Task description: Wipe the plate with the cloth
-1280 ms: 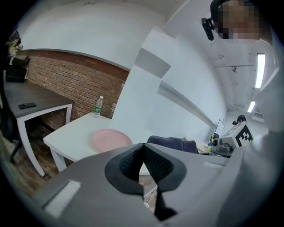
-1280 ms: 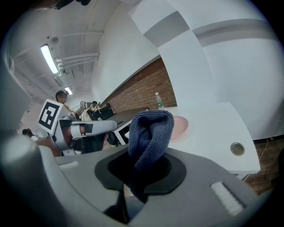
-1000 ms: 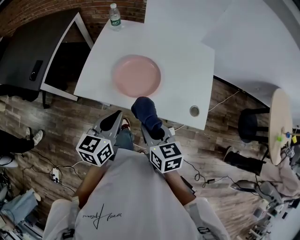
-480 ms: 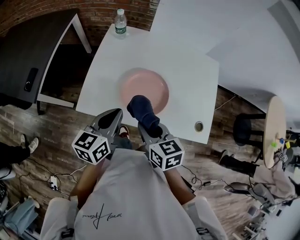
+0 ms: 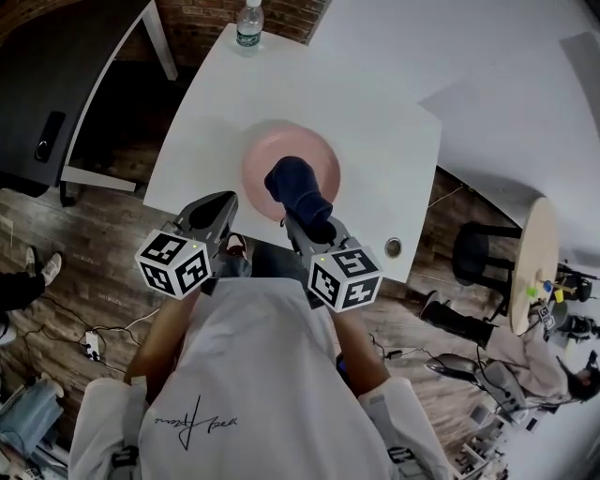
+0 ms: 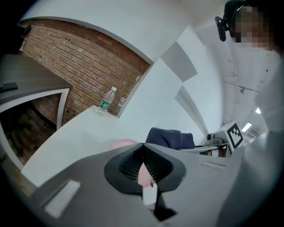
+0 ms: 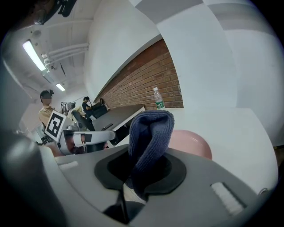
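Note:
A pink plate (image 5: 291, 141) lies on the white table (image 5: 375, 103) near its front edge. My right gripper (image 5: 311, 228) is shut on a dark blue cloth (image 5: 294, 187), whose folded end hangs over the near half of the plate; I cannot tell if it touches. In the right gripper view the cloth (image 7: 151, 131) stands up between the jaws in front of the plate (image 7: 193, 139). My left gripper (image 5: 223, 201) is shut and empty at the table's front edge, left of the plate. Its own view shows the plate (image 6: 123, 142) and cloth (image 6: 171, 137) just ahead.
A water bottle (image 5: 248, 23) stands at the table's far corner. A round cable hole (image 5: 393, 247) sits near the front right edge. A dark desk (image 5: 56, 84) is on the left and a round stool (image 5: 528, 267) on the right. People stand in the background.
Both grippers have moved forward to the table. The cloth, which hung short of the plate, now reaches over its near half. The left gripper has come up to the table's edge.

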The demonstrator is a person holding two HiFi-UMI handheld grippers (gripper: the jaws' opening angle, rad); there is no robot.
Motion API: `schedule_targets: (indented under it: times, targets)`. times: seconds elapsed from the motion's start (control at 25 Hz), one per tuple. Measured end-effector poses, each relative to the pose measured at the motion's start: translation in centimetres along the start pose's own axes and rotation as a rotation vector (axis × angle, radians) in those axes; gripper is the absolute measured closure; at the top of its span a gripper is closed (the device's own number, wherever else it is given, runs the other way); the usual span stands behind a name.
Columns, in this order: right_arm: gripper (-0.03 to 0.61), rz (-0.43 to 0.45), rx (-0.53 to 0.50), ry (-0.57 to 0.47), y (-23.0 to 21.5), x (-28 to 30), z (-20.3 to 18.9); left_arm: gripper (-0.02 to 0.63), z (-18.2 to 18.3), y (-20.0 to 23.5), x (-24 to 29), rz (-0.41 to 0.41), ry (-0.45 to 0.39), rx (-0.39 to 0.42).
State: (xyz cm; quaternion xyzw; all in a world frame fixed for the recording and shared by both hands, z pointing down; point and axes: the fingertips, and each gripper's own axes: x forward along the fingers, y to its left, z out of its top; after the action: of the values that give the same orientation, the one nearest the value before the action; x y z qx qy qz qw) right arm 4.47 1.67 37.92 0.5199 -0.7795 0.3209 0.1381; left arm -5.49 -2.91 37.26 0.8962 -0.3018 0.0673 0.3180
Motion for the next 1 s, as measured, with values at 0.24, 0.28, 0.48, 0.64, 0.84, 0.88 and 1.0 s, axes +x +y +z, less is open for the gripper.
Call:
schedule_targets:
  times: [0.24,0.28,0.48,0.64,0.84,0.88,1.0]
  targets:
    - [0.500,0.047,-0.019,-0.008,-0.5,2.2,3.0,0.609,0.5,2.0,0.5,0.050,-0.015,-0.023]
    - [0.500,0.048,-0.027,0.005,-0.8,2.8,3.1,0.609,0.5,2.4,0.7,0.058,-0.009,-0.027]
    - [0.500,0.059,-0.103,0.115,-2.7,5.6,1.9,0.604,-1.0,3.5,2.0,0.052,0.059,-0.069]
    - [0.500,0.049,-0.110,0.185,-4.2,6.8,0.2,0.607,-3.0,4.7,2.8,0.068,0.105,-0.077]
    - [0.500,0.048,-0.134,0.248,-5.5,7.7,-1.2,0.543,-4.0,6.0,4.3,0.078,0.101,-0.108]
    - [0.500,0.045,-0.141,0.259,-5.9,7.7,-1.4,0.541,-4.3,6.3,4.6,0.093,0.110,-0.112]
    - [0.500,0.039,-0.152,0.288,-6.7,7.7,-2.0,0.510,-5.3,6.9,5.6,0.113,0.144,-0.111]
